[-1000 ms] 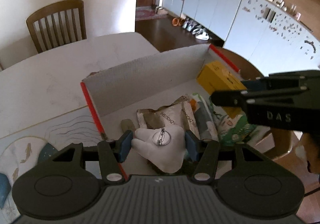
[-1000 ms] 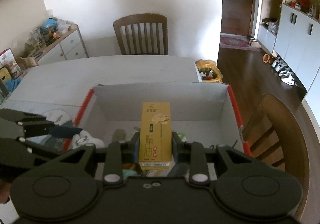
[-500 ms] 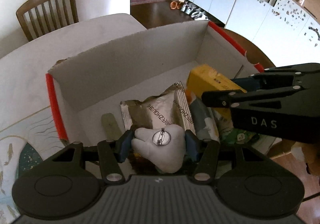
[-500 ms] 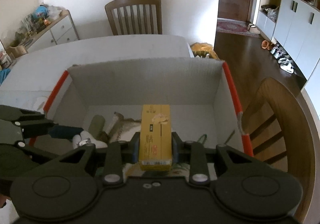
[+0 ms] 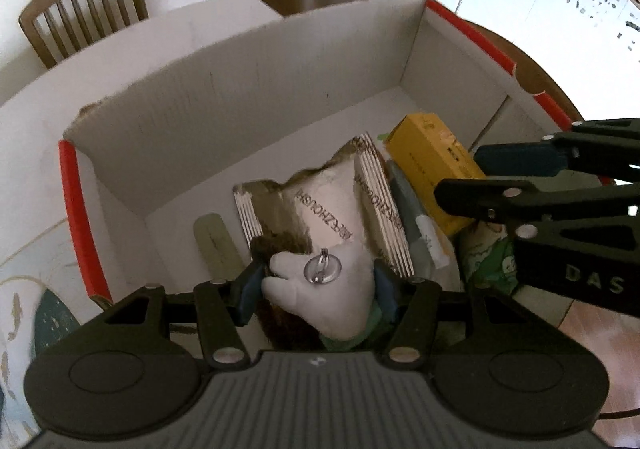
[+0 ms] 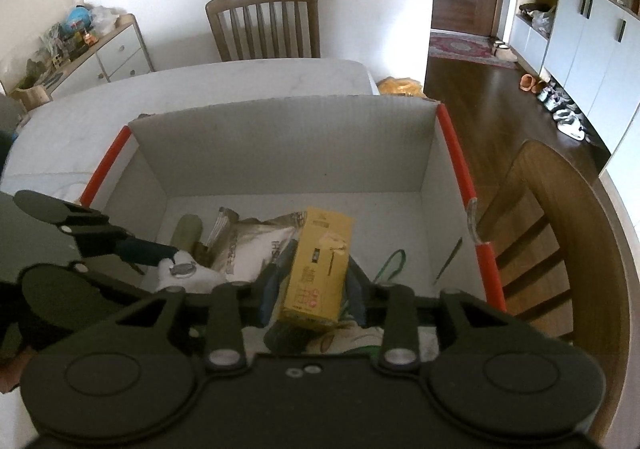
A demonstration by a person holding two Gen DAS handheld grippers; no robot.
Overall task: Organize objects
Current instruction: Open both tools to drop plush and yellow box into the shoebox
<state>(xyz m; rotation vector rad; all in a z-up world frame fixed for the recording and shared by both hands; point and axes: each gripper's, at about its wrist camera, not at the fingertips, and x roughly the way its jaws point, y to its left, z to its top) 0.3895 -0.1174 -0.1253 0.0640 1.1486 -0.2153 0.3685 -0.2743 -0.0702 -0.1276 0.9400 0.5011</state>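
home dining area, wooden chair (image 6: 264,23), shoe cabinets (image 6: 592,49)

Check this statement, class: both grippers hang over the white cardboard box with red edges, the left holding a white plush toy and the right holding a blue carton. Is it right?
One detail is wrong: the carton between the right gripper fingers is yellow, as the right wrist view shows. Its fingers are opening. The left gripper does hold the white plush toy over the white cardboard box with red edges.

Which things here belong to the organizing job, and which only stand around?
Job: box; white plush in left gripper; yellow carton between right gripper's opening jaws; silver pouch.
Around: table; chairs; cabinets; shoes.
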